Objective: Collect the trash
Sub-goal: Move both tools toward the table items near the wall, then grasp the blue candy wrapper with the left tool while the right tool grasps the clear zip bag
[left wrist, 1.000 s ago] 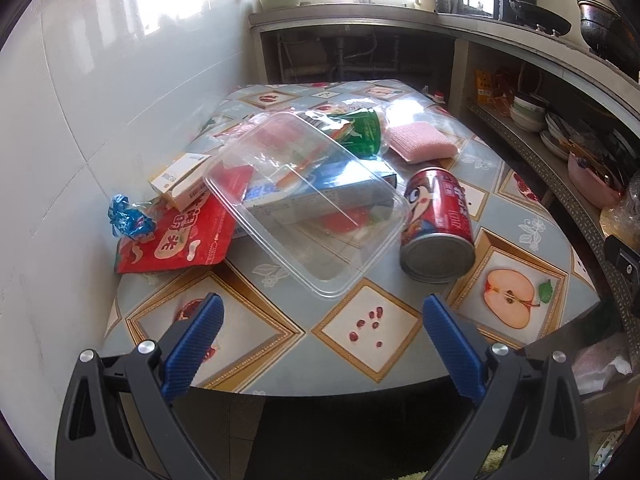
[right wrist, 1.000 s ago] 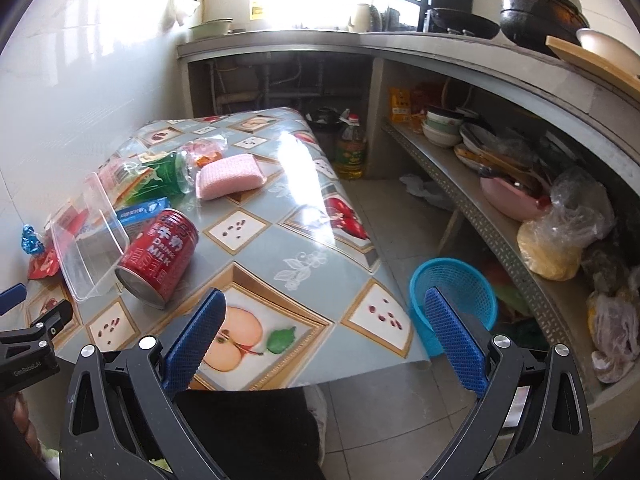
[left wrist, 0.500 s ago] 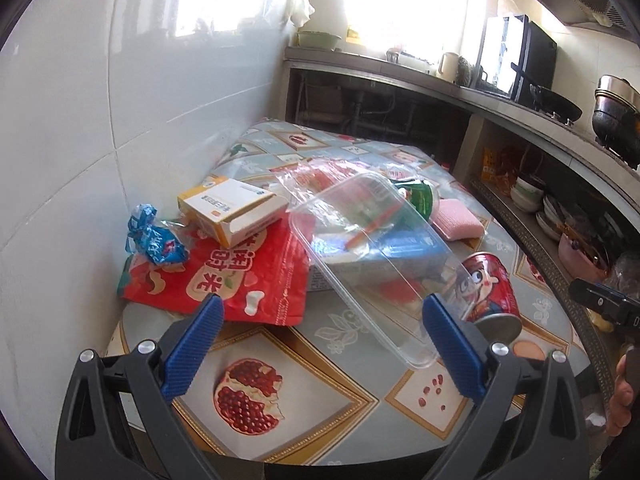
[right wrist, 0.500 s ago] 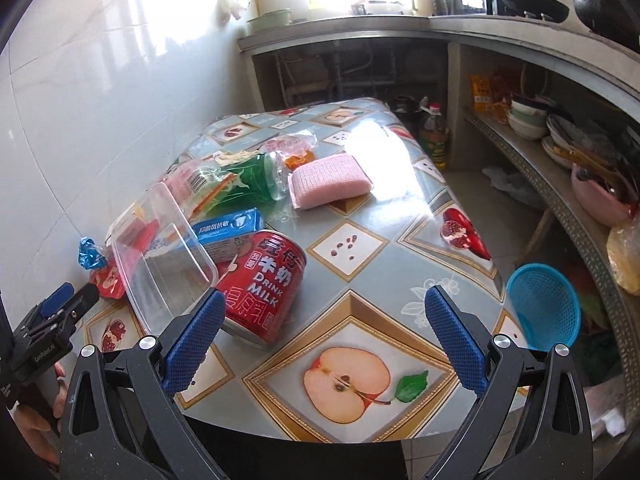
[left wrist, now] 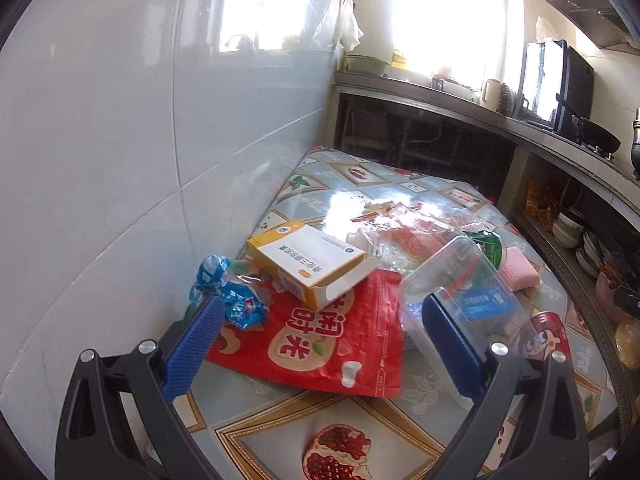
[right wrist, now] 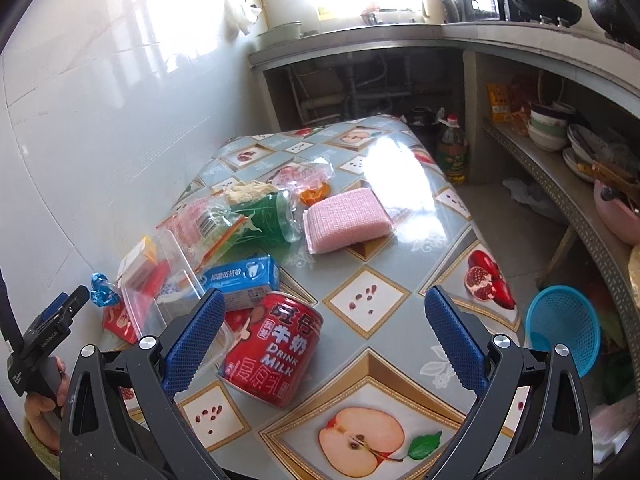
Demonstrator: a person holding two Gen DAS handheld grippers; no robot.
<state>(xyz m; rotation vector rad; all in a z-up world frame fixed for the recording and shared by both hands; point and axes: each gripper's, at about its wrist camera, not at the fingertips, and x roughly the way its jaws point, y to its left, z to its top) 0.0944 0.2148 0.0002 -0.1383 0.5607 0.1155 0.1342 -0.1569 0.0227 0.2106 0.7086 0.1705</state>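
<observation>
Both tongs are hanging wide open: the left gripper (left wrist: 320,332) over the flat red foil snack pouch (left wrist: 320,340), the right gripper (right wrist: 324,340) facing the toppled red milk can (right wrist: 276,352).

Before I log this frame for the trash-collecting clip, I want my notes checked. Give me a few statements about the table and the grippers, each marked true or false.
1. The red milk can lies on its side on the table. True.
2. The left gripper is shut on the blue candy wrapper. False: its jaws stand open and hold nothing.
3. The orange and white box rests partly on the red snack bag. True.
4. The pink sponge sits inside the clear plastic container. False: it lies on the table, apart from it.
5. The right gripper is open. True.
</observation>
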